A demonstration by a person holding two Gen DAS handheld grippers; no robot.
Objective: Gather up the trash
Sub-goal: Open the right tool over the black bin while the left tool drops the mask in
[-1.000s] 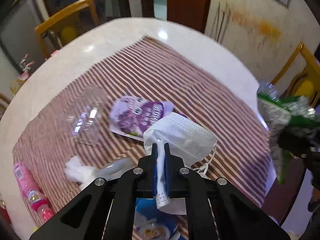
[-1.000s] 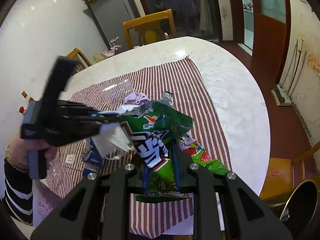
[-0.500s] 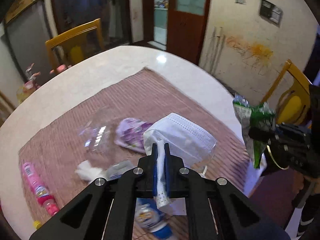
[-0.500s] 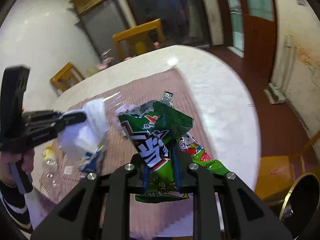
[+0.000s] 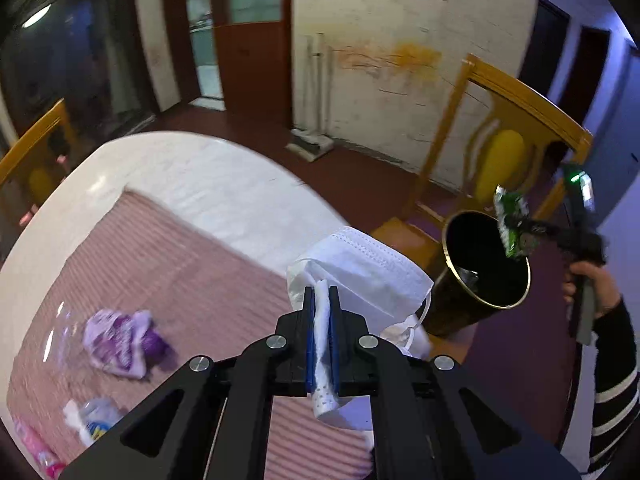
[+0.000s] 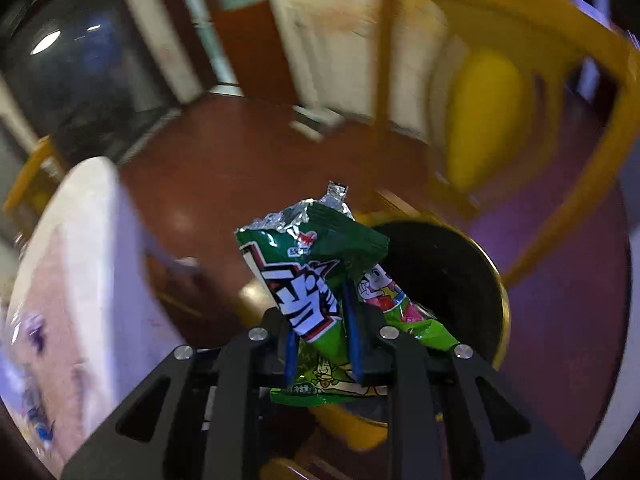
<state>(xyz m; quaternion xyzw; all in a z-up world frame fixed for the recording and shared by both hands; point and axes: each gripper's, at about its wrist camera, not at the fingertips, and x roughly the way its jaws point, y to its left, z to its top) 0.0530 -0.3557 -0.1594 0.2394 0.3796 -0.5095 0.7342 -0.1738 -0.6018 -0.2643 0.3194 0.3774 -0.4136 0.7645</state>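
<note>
Blur everywhere in the right wrist view: the yellow chair [image 6: 520, 92] is a smear, and the desk [image 6: 96, 240] at the left edge is only a pale streak with unreadable purple and blue smudges on it. The lower part of the bin [image 6: 496, 280] is cut off behind the gripper's frame, so only its dark mouth and gold rim show.

The right gripper [image 6: 322, 332] has its jaws pinched tight on the green snack wrapper [image 6: 308, 264], blue pads squeezing its middle, torn foil top sticking up above them and the tail hanging out below. The wrapper sits right in front of the bin's mouth here. From the left wrist view the same wrapper [image 5: 514, 224] hangs at the far rim of the bin [image 5: 452, 296], over the opening, the right gripper [image 5: 520, 226] reaching in from the right. The bin stands on the floor just beside the desk's edge, a little debris showing inside.

The left gripper [image 5: 322, 320] has its jaws closed on the white face mask [image 5: 360, 268], a folded edge clamped between the blue pads, the body billowing above and to the right, an ear loop dangling. It hangs over the desk's [image 5: 208, 184] near edge.

On the striped cloth [image 5: 168, 264], all motion-softened: a purple packet [image 5: 120, 340], a crumpled white-and-blue piece [image 5: 92, 420] and a pink item [image 5: 38, 450] cut off at the frame.
</note>
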